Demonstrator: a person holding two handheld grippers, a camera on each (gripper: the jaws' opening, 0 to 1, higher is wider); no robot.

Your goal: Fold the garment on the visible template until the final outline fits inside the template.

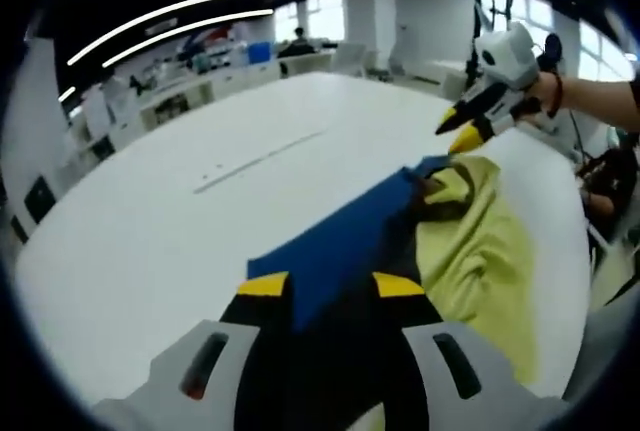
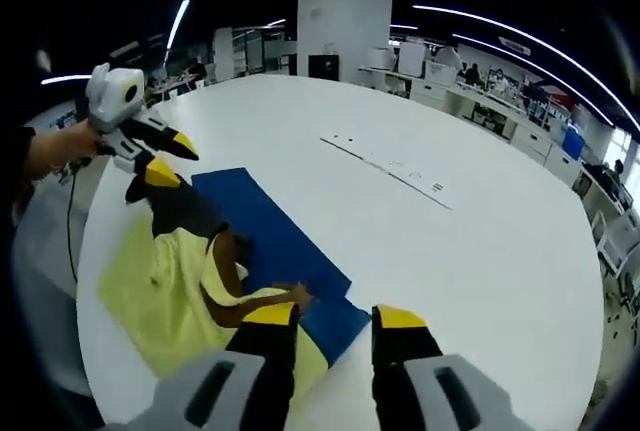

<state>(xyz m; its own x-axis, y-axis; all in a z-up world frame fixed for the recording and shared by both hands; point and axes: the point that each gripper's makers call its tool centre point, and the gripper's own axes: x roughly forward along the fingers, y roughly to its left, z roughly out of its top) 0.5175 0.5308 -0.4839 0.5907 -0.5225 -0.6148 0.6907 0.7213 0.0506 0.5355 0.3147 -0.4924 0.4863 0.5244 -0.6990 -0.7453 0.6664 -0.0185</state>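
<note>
Big white table [image 2: 480,251] ahead of both my grippers, blue template [image 2: 275,241] on it. Yellow garment [image 2: 170,291] lies half off it beside my right gripper [image 2: 335,323]; left gripper [image 1: 330,286], both unclenched. Grab sloppy and it'll bunch, overhanging the outline.

The garment [image 2: 165,281] is pale yellow with a black panel and dark trim along its folds. The template [image 2: 275,241] beneath it is a solid deep blue rectangle. The worktop [image 2: 480,251] is plain white. Both the left gripper [image 1: 330,286] and the right gripper [image 2: 335,318] have white bodies and black jaws tipped yellow.
</note>
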